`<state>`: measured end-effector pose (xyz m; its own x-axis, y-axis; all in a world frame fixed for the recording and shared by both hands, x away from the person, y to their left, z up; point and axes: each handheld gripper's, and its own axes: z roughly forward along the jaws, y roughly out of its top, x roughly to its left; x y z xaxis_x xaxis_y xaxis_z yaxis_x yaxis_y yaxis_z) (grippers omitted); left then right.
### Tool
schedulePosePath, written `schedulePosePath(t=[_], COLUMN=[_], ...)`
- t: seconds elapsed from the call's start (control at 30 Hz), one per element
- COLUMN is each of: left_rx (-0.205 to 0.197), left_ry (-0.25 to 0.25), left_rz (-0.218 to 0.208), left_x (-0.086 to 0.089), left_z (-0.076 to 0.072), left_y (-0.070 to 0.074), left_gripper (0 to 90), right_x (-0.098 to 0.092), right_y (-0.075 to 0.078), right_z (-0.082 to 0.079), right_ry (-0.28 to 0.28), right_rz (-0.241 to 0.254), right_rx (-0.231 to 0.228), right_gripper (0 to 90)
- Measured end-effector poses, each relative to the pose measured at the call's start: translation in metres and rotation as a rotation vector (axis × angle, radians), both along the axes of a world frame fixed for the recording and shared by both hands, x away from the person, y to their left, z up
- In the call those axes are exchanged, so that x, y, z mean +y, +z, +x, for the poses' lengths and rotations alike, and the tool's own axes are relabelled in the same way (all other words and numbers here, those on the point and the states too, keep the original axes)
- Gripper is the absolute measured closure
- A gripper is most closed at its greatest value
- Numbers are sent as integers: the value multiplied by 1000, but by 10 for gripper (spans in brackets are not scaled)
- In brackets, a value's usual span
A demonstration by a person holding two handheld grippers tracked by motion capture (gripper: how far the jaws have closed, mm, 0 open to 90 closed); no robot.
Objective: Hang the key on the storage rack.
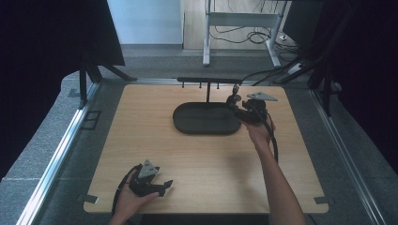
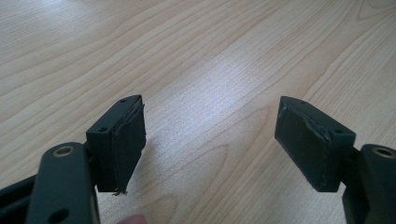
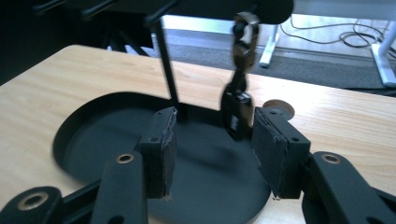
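Note:
A black stand sits at the table's far middle, with an oval base [image 1: 187, 125], a thin post [image 1: 208, 91] and a top bar [image 1: 197, 79] with pegs. A dark key fob on a clip [image 1: 233, 98] hangs from the bar's right end. In the right gripper view the fob [image 3: 237, 114] dangles over the base [image 3: 93, 140], just ahead of the right-hand pad [image 3: 268, 149], and neither pad presses it. My right gripper [image 3: 212, 135] [image 1: 236, 107] is open. My left gripper [image 1: 165, 187] [image 2: 210, 140] rests near the front left edge, open and empty over bare wood.
The wooden tabletop [image 1: 202, 159] has metal rails [image 1: 56, 154] along both sides. A small round disc [image 3: 279, 108] lies on the wood just right of the base. Desk legs and cables [image 1: 253, 35] lie on the floor beyond the table. Dark curtains hang at both sides.

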<state>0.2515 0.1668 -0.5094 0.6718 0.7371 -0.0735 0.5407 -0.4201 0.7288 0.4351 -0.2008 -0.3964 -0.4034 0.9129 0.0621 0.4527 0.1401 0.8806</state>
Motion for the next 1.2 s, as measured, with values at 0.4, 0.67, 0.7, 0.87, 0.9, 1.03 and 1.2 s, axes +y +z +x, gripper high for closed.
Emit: schedulePosePath(t=[0.4,0.67,0.7,0.87,0.9,1.03,1.2], left_rx=[-4,-1,-1,-4,-3,1,-1], left_ry=[-2,-4,-3,-1,-2,3,1], left_rz=[0,5,5,2,3,5,7], left_x=[-2,-3,-3,-3,-2,-2,-2], left_z=[-1,-1,-1,-1,-1,0,-1], left_y=[0,0,0,0,0,-1,-1], left_gripper=[254,254,254,254,254,255,254], right_x=[-7,-16,-17,-25,-27,-33,-37], right_y=[-12,-23,-25,-33,-35,-45,-57], right_z=[-53,-83,-87,-105,-109,-124,-133], right_ry=[140,188,193,207,214,242,256], right_rz=[-12,16,23,24,24,14,9], right_rx=[-8,-4,-3,-2,2,18,43], right_gripper=[501,499,498,492,491,489,481])
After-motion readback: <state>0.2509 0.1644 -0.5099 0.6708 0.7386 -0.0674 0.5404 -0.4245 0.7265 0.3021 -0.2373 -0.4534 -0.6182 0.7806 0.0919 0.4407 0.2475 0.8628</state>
